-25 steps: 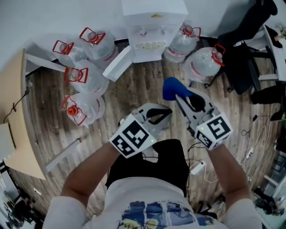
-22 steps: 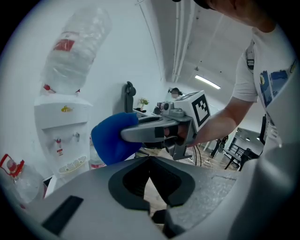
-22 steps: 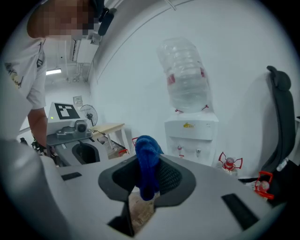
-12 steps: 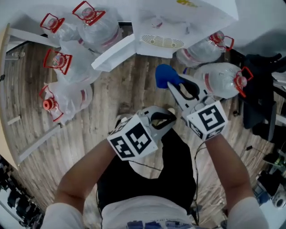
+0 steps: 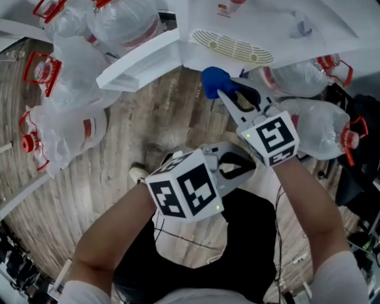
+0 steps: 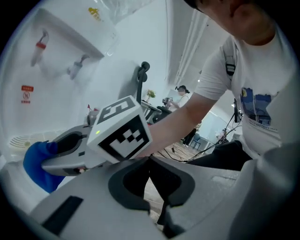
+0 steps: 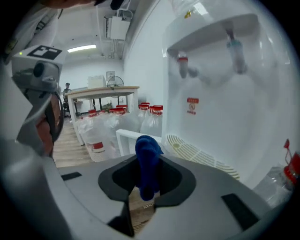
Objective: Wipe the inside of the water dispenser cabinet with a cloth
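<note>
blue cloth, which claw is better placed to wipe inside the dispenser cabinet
Right: the right claw is shut on the blue cloth and nearest the water dispenser; the left claw is shut, empty, farther back.

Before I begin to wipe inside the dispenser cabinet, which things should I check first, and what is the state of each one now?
1. Cloth gripped: the blue cloth is pinched between the jaws of the right gripper. Ok.
2. Left gripper free: its jaws are together with nothing between them. Ok.
3. Cabinet door open: it stands swung out from the water dispenser. Ok.
4. Cabinet interior seen: no view shows the inside. Cannot tell.
5. Cloth inside the cabinet: it is outside, close to the drip grille. Not ok.
</note>
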Available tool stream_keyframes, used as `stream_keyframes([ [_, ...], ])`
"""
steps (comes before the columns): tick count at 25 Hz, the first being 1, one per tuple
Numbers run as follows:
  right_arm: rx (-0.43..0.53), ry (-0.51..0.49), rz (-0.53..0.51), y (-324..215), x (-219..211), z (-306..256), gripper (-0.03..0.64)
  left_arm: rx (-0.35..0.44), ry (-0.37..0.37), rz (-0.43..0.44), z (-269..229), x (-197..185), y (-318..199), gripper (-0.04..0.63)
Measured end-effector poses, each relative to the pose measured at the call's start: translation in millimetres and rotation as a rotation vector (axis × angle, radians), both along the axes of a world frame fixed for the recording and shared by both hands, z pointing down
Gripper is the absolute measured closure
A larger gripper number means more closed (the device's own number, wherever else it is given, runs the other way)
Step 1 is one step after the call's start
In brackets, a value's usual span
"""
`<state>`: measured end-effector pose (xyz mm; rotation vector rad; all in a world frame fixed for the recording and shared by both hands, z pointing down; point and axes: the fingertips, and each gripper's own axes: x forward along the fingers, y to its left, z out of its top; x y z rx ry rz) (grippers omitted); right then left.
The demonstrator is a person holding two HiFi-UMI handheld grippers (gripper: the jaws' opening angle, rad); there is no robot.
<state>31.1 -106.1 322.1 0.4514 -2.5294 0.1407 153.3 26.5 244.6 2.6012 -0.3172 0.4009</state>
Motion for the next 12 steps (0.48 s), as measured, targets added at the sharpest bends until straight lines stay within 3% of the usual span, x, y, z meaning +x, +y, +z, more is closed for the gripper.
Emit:
stream_keyframes([
  [5, 0.077, 0.007, 0.025, -28.0, -11.4, 98.7, 0.532, 0.017, 0.022, 0.057, 77.8, -3.5, -7.9, 0.594],
  [12, 0.215, 0.025, 0.173, -98.3, -23.3, 196.8, 0.534, 0.028, 0.061, 0.085, 151.3, -24.5, -33.9, 0.594],
])
